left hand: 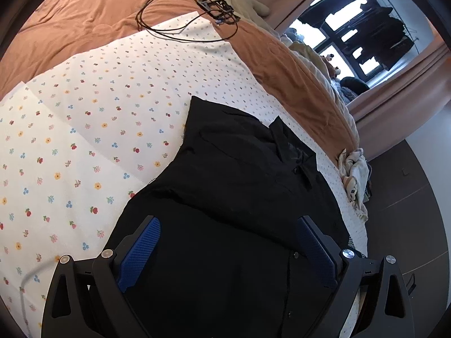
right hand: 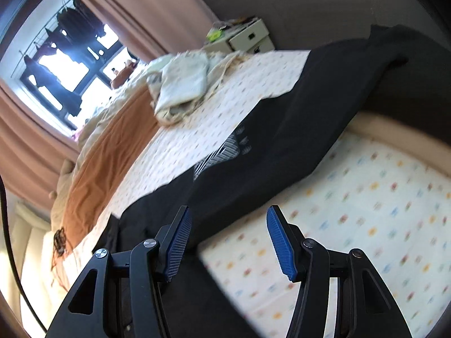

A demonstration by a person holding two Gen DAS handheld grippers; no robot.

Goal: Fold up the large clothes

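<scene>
A large black garment (left hand: 234,174) lies spread on the floral white sheet (left hand: 93,129) of a bed, with a collar and buttons toward its far right part. My left gripper (left hand: 228,231) is open, its blue pads (left hand: 141,250) standing wide apart just above the near part of the garment. In the right wrist view the same black garment (right hand: 282,146) runs diagonally across the sheet (right hand: 380,197), with a grey striped patch showing. My right gripper (right hand: 229,219) is open and empty over the garment's near edge.
An orange quilt (left hand: 93,8) covers the far part of the bed, with a black cable and small frame (left hand: 217,7) on it. Crumpled pale clothes (right hand: 183,84) lie at the bed's edge. A white bedside drawer unit (right hand: 248,39), pink curtains and a window stand beyond.
</scene>
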